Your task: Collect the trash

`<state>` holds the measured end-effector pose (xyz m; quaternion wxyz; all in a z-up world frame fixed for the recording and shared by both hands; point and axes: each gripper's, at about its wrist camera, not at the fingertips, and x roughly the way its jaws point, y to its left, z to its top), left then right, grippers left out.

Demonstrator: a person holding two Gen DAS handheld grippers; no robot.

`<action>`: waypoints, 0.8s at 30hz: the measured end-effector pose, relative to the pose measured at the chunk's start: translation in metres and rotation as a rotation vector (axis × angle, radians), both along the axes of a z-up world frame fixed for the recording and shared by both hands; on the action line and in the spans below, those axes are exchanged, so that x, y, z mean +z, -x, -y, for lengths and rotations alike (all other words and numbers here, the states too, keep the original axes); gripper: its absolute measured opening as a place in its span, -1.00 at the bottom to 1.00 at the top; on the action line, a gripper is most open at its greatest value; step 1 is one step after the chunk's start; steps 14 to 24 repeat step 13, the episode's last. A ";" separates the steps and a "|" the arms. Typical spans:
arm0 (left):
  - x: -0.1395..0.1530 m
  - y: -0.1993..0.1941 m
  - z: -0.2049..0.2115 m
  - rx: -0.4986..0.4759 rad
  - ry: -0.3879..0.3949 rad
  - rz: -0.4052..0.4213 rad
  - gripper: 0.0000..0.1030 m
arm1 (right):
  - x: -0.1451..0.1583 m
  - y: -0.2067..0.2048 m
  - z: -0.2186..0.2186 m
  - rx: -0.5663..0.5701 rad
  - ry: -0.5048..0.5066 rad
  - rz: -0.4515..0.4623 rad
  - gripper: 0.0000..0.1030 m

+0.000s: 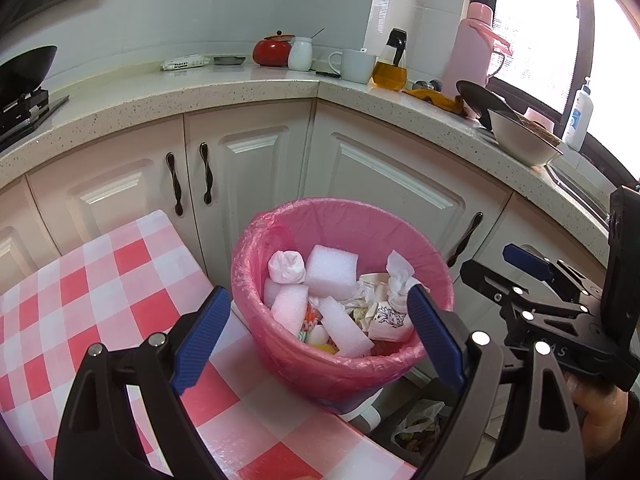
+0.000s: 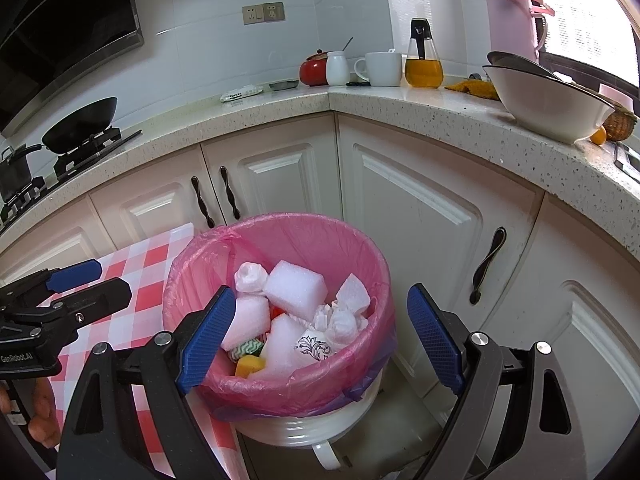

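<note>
A white bin lined with a pink bag (image 1: 320, 368) (image 2: 280, 380) stands on the floor by the cabinets. Inside lie white foam blocks (image 1: 331, 268) (image 2: 294, 289), crumpled tissues (image 1: 286, 267) (image 2: 340, 322), a patterned paper cup (image 1: 390, 318) (image 2: 314, 345) and a yellow scrap (image 2: 249, 366). My left gripper (image 1: 320, 334) hovers open above the bin's near rim, nothing between its blue pads. My right gripper (image 2: 322, 338) is open too, over the bin's near right side, empty. Each gripper shows in the other's view: the right gripper (image 1: 532, 280) at the right, the left gripper (image 2: 76, 284) at the left.
A table with a red-and-white checked cloth (image 1: 80, 300) (image 2: 132, 280) stands left of the bin. Cabinet doors (image 1: 380, 184) and a speckled countertop (image 1: 240, 92) lie behind, with a mug (image 1: 356, 65), oil bottle (image 1: 390, 68), bowl (image 1: 524, 140) and wok (image 2: 80, 124). A bag of scraps (image 1: 418, 428) lies on the floor.
</note>
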<state>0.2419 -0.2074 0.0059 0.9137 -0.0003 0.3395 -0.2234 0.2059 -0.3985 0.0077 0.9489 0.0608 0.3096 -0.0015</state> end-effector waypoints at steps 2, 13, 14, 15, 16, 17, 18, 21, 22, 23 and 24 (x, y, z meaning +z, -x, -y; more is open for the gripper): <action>0.000 0.000 0.000 0.004 -0.002 0.001 0.69 | 0.000 0.000 0.000 -0.001 0.003 0.000 0.61; 0.000 -0.002 -0.001 0.002 -0.002 -0.016 0.69 | 0.000 0.001 0.000 -0.002 0.001 0.000 0.61; 0.000 -0.002 -0.001 0.002 -0.002 -0.016 0.69 | 0.000 0.001 0.000 -0.002 0.001 0.000 0.61; 0.000 -0.002 -0.001 0.002 -0.002 -0.016 0.69 | 0.000 0.001 0.000 -0.002 0.001 0.000 0.61; 0.000 -0.002 -0.001 0.002 -0.002 -0.016 0.69 | 0.000 0.001 0.000 -0.002 0.001 0.000 0.61; 0.000 -0.002 -0.001 0.002 -0.002 -0.016 0.69 | 0.000 0.001 0.000 -0.002 0.001 0.000 0.61; 0.000 -0.002 -0.001 0.002 -0.002 -0.016 0.69 | 0.000 0.001 0.000 -0.002 0.001 0.000 0.61; 0.000 -0.002 -0.001 0.002 -0.002 -0.016 0.69 | 0.000 0.001 0.000 -0.002 0.001 0.000 0.61; 0.000 -0.002 -0.001 0.002 -0.002 -0.016 0.69 | 0.000 0.001 0.000 -0.002 0.001 0.000 0.61; 0.000 -0.002 -0.001 0.002 -0.002 -0.016 0.69 | 0.000 0.001 0.000 -0.002 0.001 0.000 0.61; 0.000 -0.002 -0.001 0.002 -0.002 -0.016 0.69 | 0.000 0.001 0.000 -0.002 0.001 0.000 0.61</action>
